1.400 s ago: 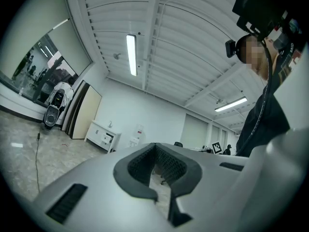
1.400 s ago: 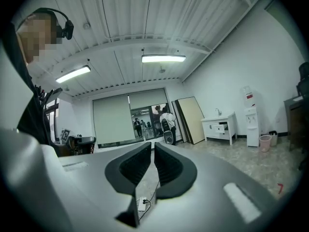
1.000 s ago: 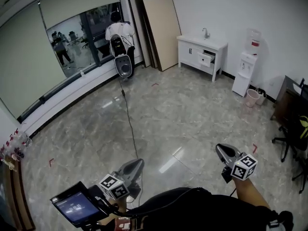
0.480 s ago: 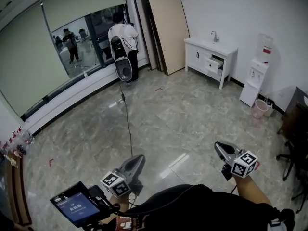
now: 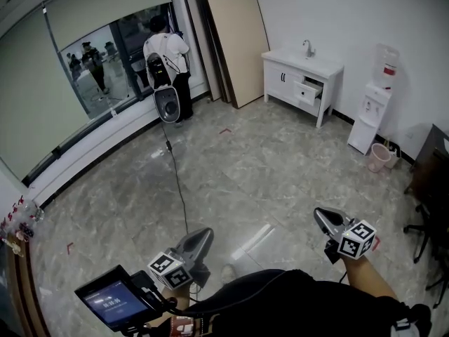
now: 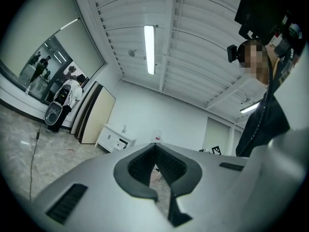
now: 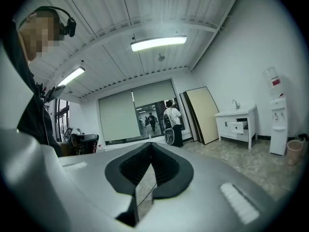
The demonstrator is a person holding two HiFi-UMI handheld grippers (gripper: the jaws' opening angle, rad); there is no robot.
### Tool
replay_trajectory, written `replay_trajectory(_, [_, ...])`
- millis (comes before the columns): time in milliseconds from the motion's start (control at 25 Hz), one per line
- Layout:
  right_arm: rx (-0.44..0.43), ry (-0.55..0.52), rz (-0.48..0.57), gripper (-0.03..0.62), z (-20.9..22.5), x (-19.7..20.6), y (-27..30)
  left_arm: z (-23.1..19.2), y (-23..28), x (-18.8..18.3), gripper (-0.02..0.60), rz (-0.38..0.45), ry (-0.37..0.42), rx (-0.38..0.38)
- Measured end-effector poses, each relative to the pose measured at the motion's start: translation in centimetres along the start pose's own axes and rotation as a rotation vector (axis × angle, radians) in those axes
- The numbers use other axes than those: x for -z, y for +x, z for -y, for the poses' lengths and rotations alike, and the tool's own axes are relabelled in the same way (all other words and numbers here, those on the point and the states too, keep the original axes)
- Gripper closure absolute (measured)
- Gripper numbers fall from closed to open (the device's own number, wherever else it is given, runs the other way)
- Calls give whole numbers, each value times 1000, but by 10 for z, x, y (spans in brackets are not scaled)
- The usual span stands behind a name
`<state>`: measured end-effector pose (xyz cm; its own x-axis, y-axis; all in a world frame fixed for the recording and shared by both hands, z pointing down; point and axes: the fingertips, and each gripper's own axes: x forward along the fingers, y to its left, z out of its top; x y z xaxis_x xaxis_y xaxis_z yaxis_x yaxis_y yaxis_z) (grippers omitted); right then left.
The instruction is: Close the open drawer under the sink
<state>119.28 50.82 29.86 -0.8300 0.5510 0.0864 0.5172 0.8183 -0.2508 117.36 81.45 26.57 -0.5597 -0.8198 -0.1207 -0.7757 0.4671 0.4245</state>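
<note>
Drawer point(image 5: 308, 90) hangs open on the white sink cabinet point(image 5: 282, 76) by the far wall, well apart from us in our head view. Only our gripper views show jaws: left gripper point(image 6: 154, 149) and right gripper point(image 7: 150, 146) both pressed together, holding nothing.

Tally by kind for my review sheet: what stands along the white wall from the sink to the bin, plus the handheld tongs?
White sink cabinet with one drawer open: 1
White water dispenser with a bottle on top: 1
Pink waste bin: 1
Grey handheld tongs, left tongs and right tongs: 2
Total: 5
</note>
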Motion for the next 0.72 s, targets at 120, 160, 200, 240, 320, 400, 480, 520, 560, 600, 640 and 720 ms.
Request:
replay_trajectory(120, [27, -16, 3, 592, 8, -6, 41, -44, 14, -14, 581, -3, 2, 41])
replay_trajectory(160, [37, -15, 9, 592, 11, -10, 57, -59, 20, -21, 581, -10, -2, 51])
replay_trajectory(200, [48, -12, 14, 592, 14, -14, 72, -73, 26, -29, 581, -18, -6, 60])
replay_trajectory(240, [58, -10, 19, 592, 16, -19, 86, -87, 32, -36, 581, -26, -5, 69])
replay_trajectory(320, [77, -13, 28, 592, 22, -30, 115, -118, 43, -52, 581, -42, 20, 88])
replay_trajectory(400, [92, -18, 43, 592, 26, -42, 147, -149, 51, -72, 581, -50, 38, 103])
replay_trajectory(480, [99, -14, 59, 592, 26, -50, 181, -181, 52, -89, 581, -72, 53, 101])
replay_trajectory(520, [101, -11, 63, 592, 25, -52, 197, -197, 52, -95, 581, -84, 59, 97])
replay_trajectory(560, [103, -8, 65, 592, 25, -52, 213, -213, 51, -102, 581, -92, 62, 96])
replay_trajectory(600, [105, -4, 67, 592, 25, -52, 227, -226, 50, -108, 581, -99, 63, 93])
replay_trajectory(640, [108, 1, 69, 592, 27, -52, 241, -239, 51, -113, 581, -105, 64, 89])
replay_trajectory(720, [111, 14, 68, 592, 33, -50, 263, -262, 55, -119, 581, -109, 60, 81])
